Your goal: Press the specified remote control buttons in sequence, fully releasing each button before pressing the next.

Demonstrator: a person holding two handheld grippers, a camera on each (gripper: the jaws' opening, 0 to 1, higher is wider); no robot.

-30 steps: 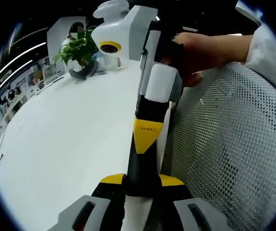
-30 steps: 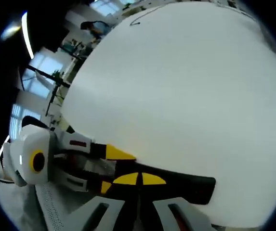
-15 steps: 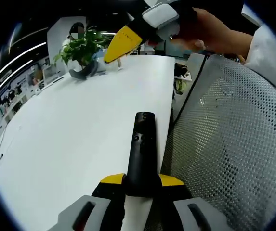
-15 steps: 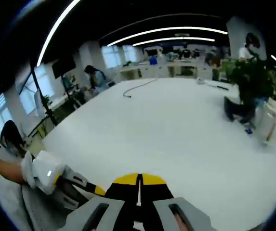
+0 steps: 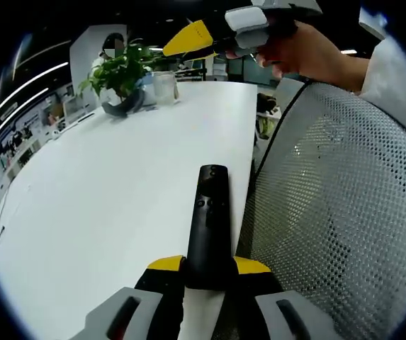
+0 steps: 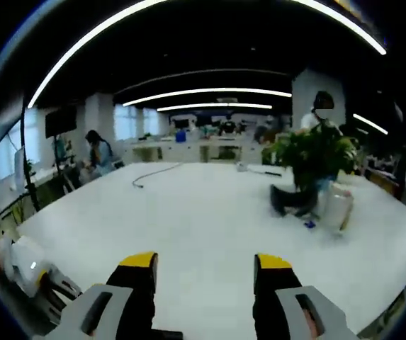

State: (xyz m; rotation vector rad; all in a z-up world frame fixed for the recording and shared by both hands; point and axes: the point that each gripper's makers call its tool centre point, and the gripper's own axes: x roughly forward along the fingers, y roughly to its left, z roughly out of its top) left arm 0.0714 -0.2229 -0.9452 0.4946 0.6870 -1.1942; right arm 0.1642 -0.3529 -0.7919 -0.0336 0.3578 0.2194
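Observation:
A long black remote [image 5: 208, 212] points away from me over the white table [image 5: 103, 191], its near end clamped between the yellow-tipped jaws of my left gripper [image 5: 207, 265], which is shut on it. Small buttons show near the remote's far end. My right gripper [image 5: 192, 39] hangs high above the table's far part, held by a hand [image 5: 305, 53], well clear of the remote. In the right gripper view, my right gripper [image 6: 205, 273] stands open with nothing between its yellow tips. The left gripper [image 6: 27, 261] shows at the lower left there.
A white mesh chair back [image 5: 344, 212] stands close along the table's right edge. A potted plant [image 5: 117, 71] and a glass jar [image 5: 166, 86] sit at the far end. A dark cable [image 6: 153, 172] lies on the table. People work at desks beyond.
My right gripper has lifted off the remote, swung up and away to face the room, and its jaws have gone from shut to open. The left gripper and remote have not moved.

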